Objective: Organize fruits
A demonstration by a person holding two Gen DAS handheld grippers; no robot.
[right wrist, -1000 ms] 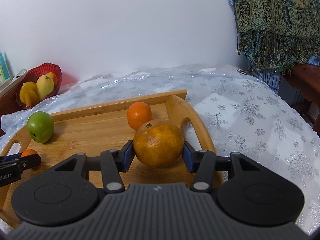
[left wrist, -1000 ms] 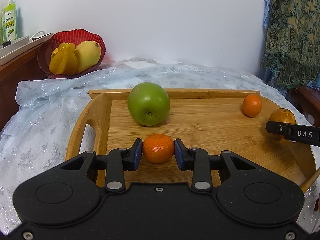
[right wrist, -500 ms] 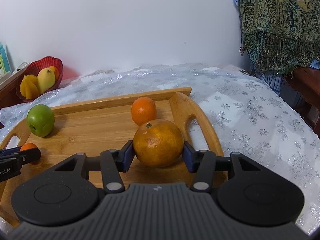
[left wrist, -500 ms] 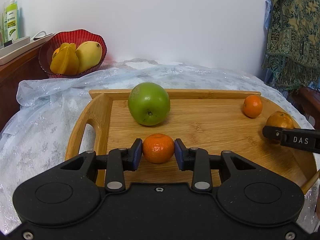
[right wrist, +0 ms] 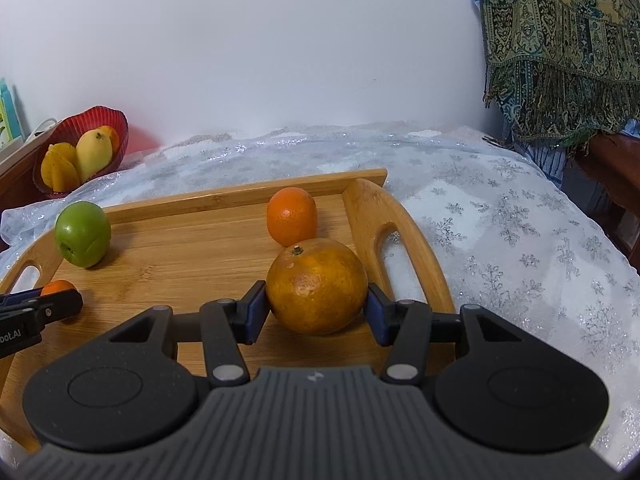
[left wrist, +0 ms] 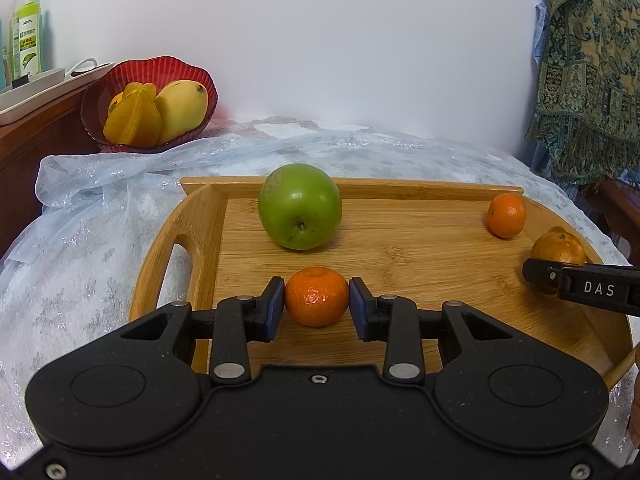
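My left gripper (left wrist: 316,302) is shut on a small mandarin (left wrist: 317,297) at the near left of the wooden tray (left wrist: 400,256). A green apple (left wrist: 300,211) sits just beyond it. My right gripper (right wrist: 317,308) is shut on a large dull orange (right wrist: 317,286) at the tray's right end, beside the handle. A second small mandarin (right wrist: 292,216) lies just behind that orange; it also shows in the left wrist view (left wrist: 506,215). A red bowl (left wrist: 120,80) with a mango and starfruit stands at the far left.
The tray lies on a white snowflake cloth (right wrist: 500,216). A wooden cabinet (left wrist: 32,136) with a white tray and a green bottle (left wrist: 29,36) stands at the left. A patterned fringed cloth (right wrist: 560,48) hangs at the right over dark furniture.
The right gripper with the large orange has shifted slightly; its view now shows more of the tray's handle and the cloth. The left gripper still holds its mandarin in the same place.
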